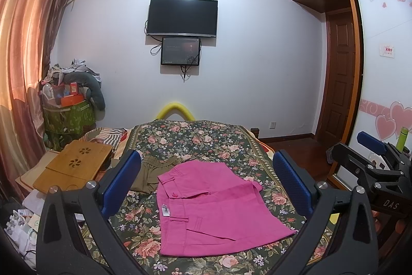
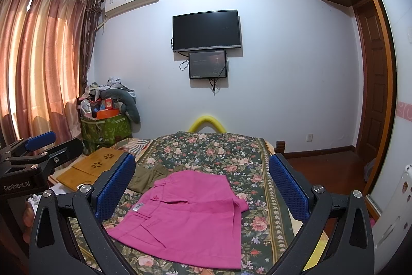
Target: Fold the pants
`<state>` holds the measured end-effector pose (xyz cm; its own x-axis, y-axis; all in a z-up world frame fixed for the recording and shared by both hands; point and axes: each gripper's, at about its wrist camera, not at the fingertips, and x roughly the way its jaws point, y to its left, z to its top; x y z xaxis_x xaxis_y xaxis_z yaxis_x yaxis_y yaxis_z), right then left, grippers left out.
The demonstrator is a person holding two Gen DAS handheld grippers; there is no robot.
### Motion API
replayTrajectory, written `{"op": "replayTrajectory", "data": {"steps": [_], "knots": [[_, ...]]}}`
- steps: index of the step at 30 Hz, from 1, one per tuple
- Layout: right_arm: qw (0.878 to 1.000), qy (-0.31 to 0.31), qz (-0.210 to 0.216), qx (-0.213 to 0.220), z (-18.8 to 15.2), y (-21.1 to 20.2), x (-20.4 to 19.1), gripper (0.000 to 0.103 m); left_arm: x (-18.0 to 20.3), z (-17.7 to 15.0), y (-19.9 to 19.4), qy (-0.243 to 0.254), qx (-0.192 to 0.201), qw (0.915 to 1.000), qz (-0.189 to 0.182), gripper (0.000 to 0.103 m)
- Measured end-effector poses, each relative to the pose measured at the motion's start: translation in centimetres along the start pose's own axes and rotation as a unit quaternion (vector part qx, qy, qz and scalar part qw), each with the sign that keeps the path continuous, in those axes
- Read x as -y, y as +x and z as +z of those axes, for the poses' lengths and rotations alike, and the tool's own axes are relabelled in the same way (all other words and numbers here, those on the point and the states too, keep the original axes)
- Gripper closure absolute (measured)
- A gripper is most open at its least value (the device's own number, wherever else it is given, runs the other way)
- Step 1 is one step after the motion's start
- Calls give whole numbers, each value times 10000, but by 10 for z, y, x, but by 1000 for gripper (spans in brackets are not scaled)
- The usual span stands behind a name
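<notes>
Pink pants (image 1: 206,208) lie folded flat on the floral bedspread (image 1: 206,141); they also show in the right wrist view (image 2: 185,215). An olive-brown garment (image 1: 152,172) lies crumpled just behind their left side, and shows in the right wrist view too (image 2: 149,175). My left gripper (image 1: 206,184) is open and empty, held above the pants. My right gripper (image 2: 203,187) is open and empty, also above them. The right gripper shows at the right edge of the left wrist view (image 1: 373,161). The left gripper shows at the left edge of the right wrist view (image 2: 33,153).
A wooden lap tray (image 1: 74,166) lies at the bed's left side. A green bin piled with clutter (image 1: 68,115) stands in the left corner. A yellow foam arch (image 1: 176,110) is at the bed's far end. A wardrobe (image 1: 381,81) stands on the right.
</notes>
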<state>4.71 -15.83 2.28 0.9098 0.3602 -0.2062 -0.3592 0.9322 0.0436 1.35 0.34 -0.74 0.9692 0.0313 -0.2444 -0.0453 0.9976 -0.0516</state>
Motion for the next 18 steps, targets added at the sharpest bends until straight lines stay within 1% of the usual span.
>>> {"op": "replayTrajectory", "data": {"steps": [11,18], "knots": [[10000,55,-26,-41,1,0,3,0,0,-1,0,9,-22,10000,-4,0],[9998,106,-49,-144,-2,7,6,0,0,-4,12,41,-153,9999,-25,0]]}}
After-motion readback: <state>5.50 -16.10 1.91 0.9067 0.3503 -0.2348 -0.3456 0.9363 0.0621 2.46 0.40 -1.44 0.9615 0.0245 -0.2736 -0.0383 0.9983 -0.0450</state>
